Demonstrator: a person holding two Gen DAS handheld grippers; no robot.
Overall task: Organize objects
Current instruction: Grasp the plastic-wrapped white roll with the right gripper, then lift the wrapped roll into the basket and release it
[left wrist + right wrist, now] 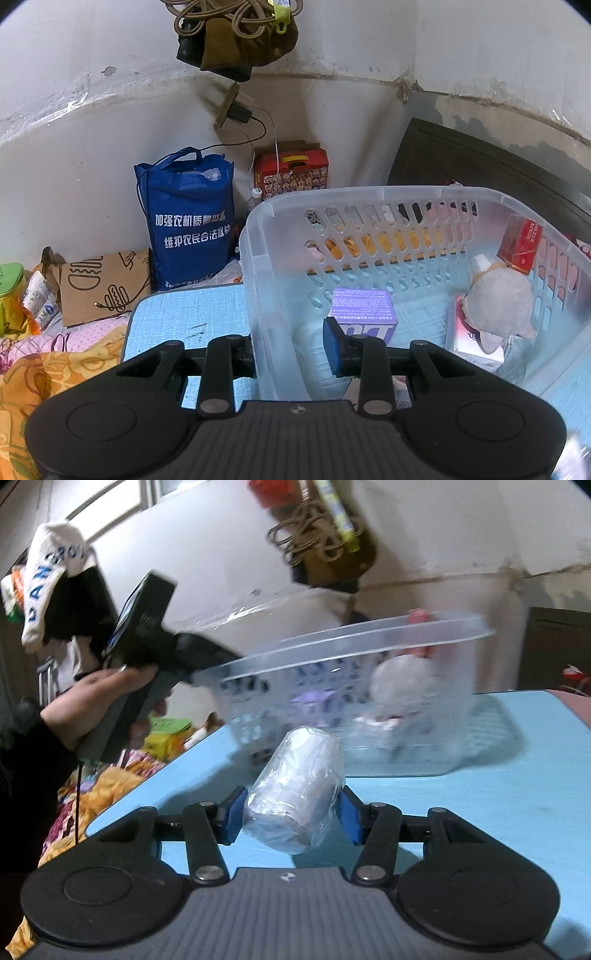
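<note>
A clear plastic basket [258, 236] stands on the blue table [192, 314]. It holds a purple box [364, 308], a grey plush toy [498, 295], a red box [521, 240] and a white-pink box [467, 338]. My left gripper [291, 350] straddles the basket's near left wall, one finger inside, one outside, and grips the wall. My right gripper [291, 814] is shut on a white roll wrapped in clear plastic [299, 782], held just above the table in front of the basket [369, 635]. The left gripper's handle and hand [140, 657] show at the left of the right wrist view.
A blue tote bag [188, 221], a red carton [291, 170] and a brown paper bag [99, 284] stand by the wall behind the table. Bedding [37, 369] lies at the left. A dark headboard [480, 158] is at the right. Cords hang on the wall [236, 22].
</note>
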